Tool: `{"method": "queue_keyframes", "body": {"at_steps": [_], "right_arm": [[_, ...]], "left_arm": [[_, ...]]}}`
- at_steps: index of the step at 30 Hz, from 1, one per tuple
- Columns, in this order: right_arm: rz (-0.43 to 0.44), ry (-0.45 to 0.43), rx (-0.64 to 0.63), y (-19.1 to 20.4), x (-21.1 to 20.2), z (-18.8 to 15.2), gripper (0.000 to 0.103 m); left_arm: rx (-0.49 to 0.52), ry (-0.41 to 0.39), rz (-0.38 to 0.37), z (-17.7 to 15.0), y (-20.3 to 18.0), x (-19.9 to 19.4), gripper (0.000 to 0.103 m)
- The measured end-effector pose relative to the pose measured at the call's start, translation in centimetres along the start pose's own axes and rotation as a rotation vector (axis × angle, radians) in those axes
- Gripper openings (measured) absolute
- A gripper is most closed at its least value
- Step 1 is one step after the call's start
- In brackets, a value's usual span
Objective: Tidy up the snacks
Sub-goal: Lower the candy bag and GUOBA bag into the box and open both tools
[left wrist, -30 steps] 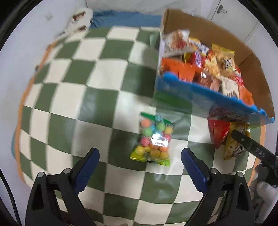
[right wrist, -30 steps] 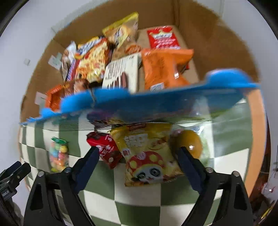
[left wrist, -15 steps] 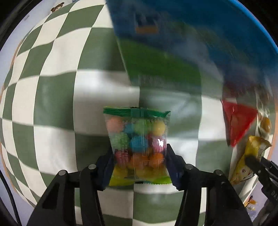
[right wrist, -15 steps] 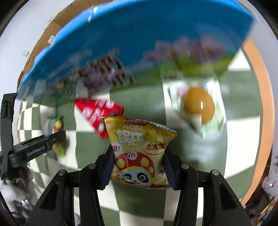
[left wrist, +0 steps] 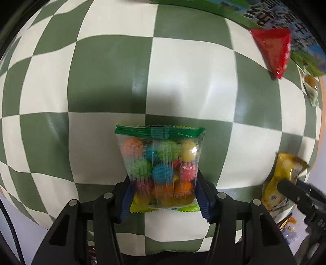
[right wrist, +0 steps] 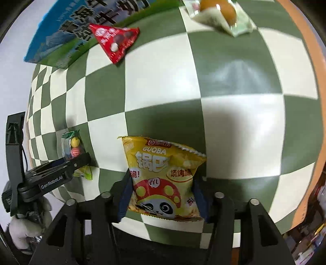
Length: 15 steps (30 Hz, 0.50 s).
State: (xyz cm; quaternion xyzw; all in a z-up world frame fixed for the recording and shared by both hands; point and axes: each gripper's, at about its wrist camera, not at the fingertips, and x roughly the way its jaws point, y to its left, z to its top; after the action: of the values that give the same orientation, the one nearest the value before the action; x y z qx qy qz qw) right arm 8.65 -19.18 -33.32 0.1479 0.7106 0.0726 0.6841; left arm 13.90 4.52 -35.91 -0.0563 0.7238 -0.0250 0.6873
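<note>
Left wrist view: the left gripper (left wrist: 165, 198) has its blue pads clamped on the lower half of the candy bag (left wrist: 160, 169), probably because the sealed green top gives nothing firm to pinch.
Candy bag: at or just above the checkered cloth (left wrist: 183, 77), top edge pointing away; I cannot tell whether it has left the cloth.
Right wrist view: the right gripper (right wrist: 162, 200) is squeezing the yellow bag (right wrist: 163, 177) low on both sides, panda print toward the camera.
Yellow bag: puffy, so my guess is a side grip low down keeps it from slipping.
Hand pose: both tools tip steeply down at the cloth, side by side, the left one to the right one's left.
Still loose: red packet (right wrist: 115, 40) against the blue box (right wrist: 67, 36); an orange-filled wrapper (right wrist: 222, 14) farther right.
</note>
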Motion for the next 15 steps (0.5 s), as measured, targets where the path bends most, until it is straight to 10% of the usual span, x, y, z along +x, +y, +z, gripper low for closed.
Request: {"method": "queue_keyframes", "body": {"at_steps": [9,15], "right_arm": [[-0.128,-0.025,-0.061,2.9,2.3,1.5,0.062],[-0.045,-0.080,-0.041,3.0,0.0,1.2,0.048]], "left_arm": [[-0.014,-0.026,0.020,0.3,0.2,-0.4,0.049],[0.013,-0.075,-0.011,-0.6,-0.6,-3.7,0.049]]}}
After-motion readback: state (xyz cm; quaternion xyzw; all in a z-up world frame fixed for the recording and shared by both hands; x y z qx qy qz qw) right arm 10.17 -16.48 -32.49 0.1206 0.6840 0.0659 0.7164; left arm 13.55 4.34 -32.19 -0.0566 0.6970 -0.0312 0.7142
